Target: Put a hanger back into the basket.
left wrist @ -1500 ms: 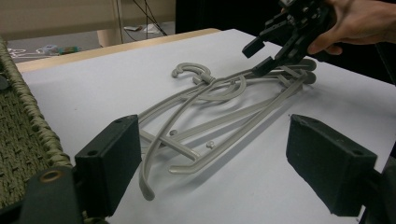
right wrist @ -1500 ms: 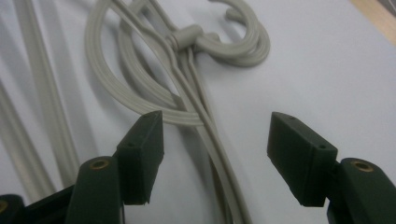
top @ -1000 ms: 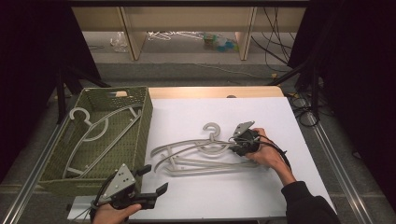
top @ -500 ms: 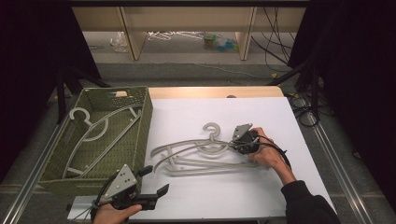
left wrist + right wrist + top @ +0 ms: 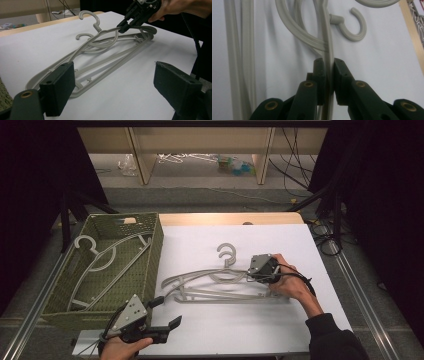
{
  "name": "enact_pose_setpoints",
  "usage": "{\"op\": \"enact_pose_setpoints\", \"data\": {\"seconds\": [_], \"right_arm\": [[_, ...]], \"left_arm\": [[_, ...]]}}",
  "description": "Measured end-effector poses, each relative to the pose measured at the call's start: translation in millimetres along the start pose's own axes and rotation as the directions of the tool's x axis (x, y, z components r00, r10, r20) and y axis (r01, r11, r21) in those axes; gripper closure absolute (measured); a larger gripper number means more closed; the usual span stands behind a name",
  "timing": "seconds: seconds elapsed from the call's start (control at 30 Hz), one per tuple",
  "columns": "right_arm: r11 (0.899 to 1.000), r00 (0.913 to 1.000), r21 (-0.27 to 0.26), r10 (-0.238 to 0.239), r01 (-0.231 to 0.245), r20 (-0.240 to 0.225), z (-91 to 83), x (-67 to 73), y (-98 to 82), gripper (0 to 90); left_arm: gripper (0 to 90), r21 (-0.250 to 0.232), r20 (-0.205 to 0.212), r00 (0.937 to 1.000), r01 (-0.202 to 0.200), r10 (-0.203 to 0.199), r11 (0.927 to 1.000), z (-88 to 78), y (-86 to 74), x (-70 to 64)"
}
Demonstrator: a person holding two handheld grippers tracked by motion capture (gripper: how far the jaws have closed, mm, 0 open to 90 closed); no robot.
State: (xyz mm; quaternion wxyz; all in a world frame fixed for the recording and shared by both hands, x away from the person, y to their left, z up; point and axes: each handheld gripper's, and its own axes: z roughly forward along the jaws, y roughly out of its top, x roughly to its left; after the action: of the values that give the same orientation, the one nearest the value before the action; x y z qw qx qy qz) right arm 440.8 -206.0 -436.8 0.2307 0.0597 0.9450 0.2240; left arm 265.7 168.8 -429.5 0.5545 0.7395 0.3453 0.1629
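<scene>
- table (image 5: pixel 300 330) with white top, wooden strip along far edge
- green basket (image 5: pixel 156 245) at table's left side, one grey hanger (image 5: pixel 107 260) lying inside it, hook toward the far left corner
- two grey hangers stacked on the white top, just right of the basket, mid-table; top hanger (image 5: pixel 200 276) has its hook (image 5: pixel 227 254) pointing to the far edge, lower hanger (image 5: pixel 225 296) lies under it, nearer the person, the two overlapping and touching
- left gripper view: both hangers lie across the sheet, second hook (image 5: pixel 83 37) flat on the table beside the raised one
- right gripper (image 5: pixel 255 272) sits at the right shoulder of the top hanger, held in the person's right hand (image 5: pixel 287 285); jaws have just been closing and now pinch the top hanger's thin arm, pads pressed on both sides of it in the right gripper view (image 5: pixel 328 72)
- in the left gripper view that end of the top hanger looks slightly lifted off the lower one, far end resting on the table
- left gripper (image 5: pixel 167 312) at near left corner of the table, just off the basket's near right corner, held in left hand (image 5: pixel 120 347); jaws spread wide, nothing between them, pads (image 5: pixel 58 87) well apart, pointing toward the hangers but not touching
</scene>
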Motion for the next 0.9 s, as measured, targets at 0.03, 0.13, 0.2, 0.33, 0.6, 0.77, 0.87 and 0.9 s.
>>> {"op": "enact_pose_setpoints", "data": {"seconds": [0.03, 0.13, 0.2, 0.33, 0.6, 0.77, 0.87, 0.9], "right_arm": [[1.000, 0.9999, -0.011, -0.005, 0.005, 0.009, -2.3, 0.5, 0.5, 81.6], [0.999, 0.9995, -0.024, -0.025, 0.025, 0.018, -13.6, 2.2, 2.3, 81.6], [0.999, 0.9992, -0.037, -0.033, 0.034, 0.020, -20.7, 4.3, 3.0, 81.5], [0.997, 0.9986, -0.059, -0.048, 0.049, 0.024, -33.9, 9.3, 4.8, 81.6], [0.991, 0.9951, -0.098, -0.084, 0.089, 0.053, -59.0, 22.2, 11.1, 81.5], [0.985, 0.9927, -0.126, -0.109, 0.115, 0.052, -67.6, 27.4, 13.8, 81.5], [0.982, 0.9916, -0.140, -0.120, 0.126, 0.049, -71.5, 30.1, 14.8, 81.5], [0.981, 0.9895, -0.137, -0.135, 0.141, 0.051, -72.2, 29.4, 14.9, 81.5]], "left_arm": [[17.8, -0.001, -0.004, 1.0000, -0.005, 0.005, 1.0000, 0.6, 1.7, -0.6], [18.2, -0.004, -0.001, 1.0000, -0.008, 0.008, 1.0000, 6.0, 6.0, -3.7], [19.1, 0.007, -0.007, 0.9997, -0.022, 0.022, 0.9997, 12.7, 10.1, -5.0], [20.5, 0.000, -0.020, 0.9995, -0.024, 0.024, 0.9997, 29.2, 25.9, -6.6], [24.9, 0.103, 0.044, 0.9983, -0.044, 0.039, 0.9937, 74.9, 51.4, -0.9], [27.1, 0.169, 0.046, 0.9985, -0.036, 0.028, 0.9850, 109.4, 56.6, 4.0], [34.7, 0.169, 0.035, 0.9987, -0.044, 0.038, 0.9847, 122.0, 60.7, 7.1], [35.0, 0.169, 0.035, 0.9987, -0.044, 0.038, 0.9847, 122.0, 60.7, 7.1]]}}
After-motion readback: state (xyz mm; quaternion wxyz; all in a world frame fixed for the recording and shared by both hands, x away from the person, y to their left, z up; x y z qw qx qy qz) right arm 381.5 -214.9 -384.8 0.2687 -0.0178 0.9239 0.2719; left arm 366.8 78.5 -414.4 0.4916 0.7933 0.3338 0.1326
